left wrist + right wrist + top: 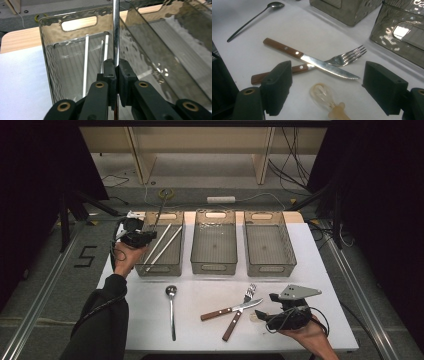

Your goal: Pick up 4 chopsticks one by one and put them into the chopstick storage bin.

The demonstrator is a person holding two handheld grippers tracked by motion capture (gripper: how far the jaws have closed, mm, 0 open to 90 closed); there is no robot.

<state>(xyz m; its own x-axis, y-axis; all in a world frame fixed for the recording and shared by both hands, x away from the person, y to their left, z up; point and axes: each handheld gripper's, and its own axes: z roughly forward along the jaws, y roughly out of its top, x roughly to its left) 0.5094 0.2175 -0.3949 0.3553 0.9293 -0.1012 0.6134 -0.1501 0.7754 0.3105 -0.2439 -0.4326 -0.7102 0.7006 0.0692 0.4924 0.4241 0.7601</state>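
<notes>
My left gripper hovers over the near left part of the left smoky plastic bin. It is shut on a thin metal rod-like utensil that points up and away. Two similar metal sticks lie in that bin. My right gripper rests open near the table's front right. Between its jaws lies a small translucent yellowish piece. Just beyond it, a wooden-handled knife crosses a wooden-handled fork.
A metal spoon lies at the front centre-left of the white table. The middle bin and the right bin stand in a row at the back. Cables and a power strip lie on the floor behind.
</notes>
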